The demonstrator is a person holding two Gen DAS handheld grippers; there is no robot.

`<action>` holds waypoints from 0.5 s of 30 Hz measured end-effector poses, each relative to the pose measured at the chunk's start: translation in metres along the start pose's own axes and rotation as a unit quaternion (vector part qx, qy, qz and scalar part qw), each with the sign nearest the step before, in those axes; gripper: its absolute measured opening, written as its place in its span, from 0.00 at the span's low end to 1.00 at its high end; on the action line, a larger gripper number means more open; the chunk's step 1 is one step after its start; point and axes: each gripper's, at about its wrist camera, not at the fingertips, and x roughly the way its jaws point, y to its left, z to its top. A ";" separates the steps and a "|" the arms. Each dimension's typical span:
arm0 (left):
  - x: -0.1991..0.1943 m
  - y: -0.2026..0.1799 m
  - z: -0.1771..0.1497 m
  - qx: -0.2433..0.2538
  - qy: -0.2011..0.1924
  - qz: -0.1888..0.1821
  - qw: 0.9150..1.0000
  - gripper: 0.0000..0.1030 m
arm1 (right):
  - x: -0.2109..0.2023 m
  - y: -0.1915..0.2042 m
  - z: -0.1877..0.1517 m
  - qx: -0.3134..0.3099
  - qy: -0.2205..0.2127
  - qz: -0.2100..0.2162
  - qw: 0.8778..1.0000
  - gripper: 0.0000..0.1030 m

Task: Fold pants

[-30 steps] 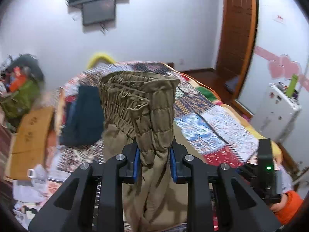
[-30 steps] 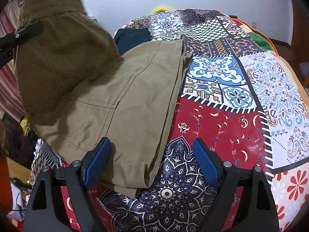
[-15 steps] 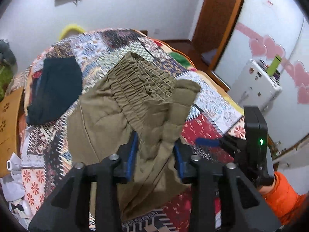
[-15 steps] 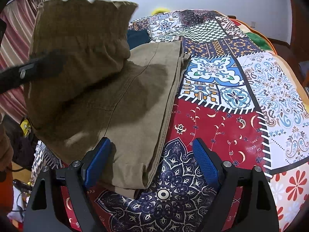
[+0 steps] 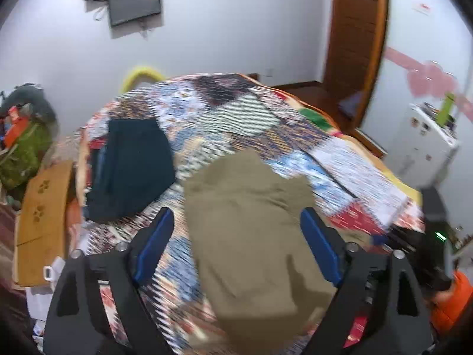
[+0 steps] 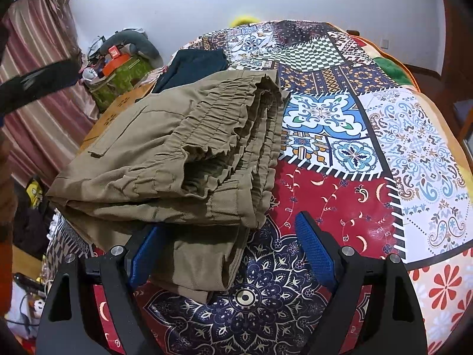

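1. The dark folded garment (image 5: pixel 133 165) lies on the left side of the bed, toward its far edge; in the right wrist view it shows as a dark patch (image 6: pixel 195 65) just past the far end of the tan cloth.
2. The left gripper (image 5: pixel 236 245) hangs above the bed with its blue-padded jaws spread wide and nothing between them; this view is blurred.
3. The pants (image 6: pixel 177 153), tan, lie folded over on the patchwork quilt (image 6: pixel 354 177) along the bed's left side, doubled into a thick stack with the gathered elastic waistband (image 6: pixel 233 124) on top, its ruffled edge facing the middle of the bed. In the left wrist view they appear as a tan mass (image 5: pixel 251 230) between and beyond that gripper's fingers, apart from both pads.
4. A lower layer of the pants sticks out from under the stack toward the near edge of the bed.
5. The right gripper (image 6: pixel 230 254) sits low at the near edge, jaws wide apart. Its left pad (image 6: pixel 145 254) lies against or just under the stack's near corner; the right pad (image 6: pixel 316 251) stands over bare quilt.
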 end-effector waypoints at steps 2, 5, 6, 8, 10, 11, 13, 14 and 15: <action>0.015 0.019 0.011 -0.006 0.002 0.018 1.000 0.88 | 0.000 -0.001 0.000 0.001 0.001 0.000 1.000 0.82; 0.048 0.041 0.026 -0.012 0.024 0.032 0.999 0.88 | 0.000 -0.002 0.001 0.004 0.002 0.001 1.000 0.82; 0.060 0.047 0.031 -0.013 0.034 0.032 0.999 0.88 | 0.001 -0.002 0.001 0.005 0.003 0.002 1.000 0.82; 0.087 0.059 0.039 -0.016 0.056 0.039 0.998 0.88 | 0.001 -0.004 0.002 0.008 0.004 0.004 1.000 0.82; 0.111 0.065 0.044 -0.016 0.073 0.047 0.996 0.88 | 0.001 -0.005 0.002 0.010 0.004 0.003 1.000 0.82; 0.129 0.069 0.046 -0.015 0.087 0.050 0.995 0.88 | 0.002 -0.007 0.003 0.011 0.005 0.002 1.000 0.82; 0.153 0.073 0.045 -0.012 0.107 0.053 0.993 0.88 | 0.003 -0.009 0.004 0.013 0.006 0.000 1.000 0.82; 0.168 0.074 0.045 -0.011 0.122 0.054 0.991 0.88 | 0.003 -0.010 0.004 0.015 0.007 -0.002 1.000 0.82; 0.180 0.073 0.043 -0.009 0.136 0.055 0.989 0.88 | 0.003 -0.012 0.005 0.016 0.008 -0.004 1.000 0.82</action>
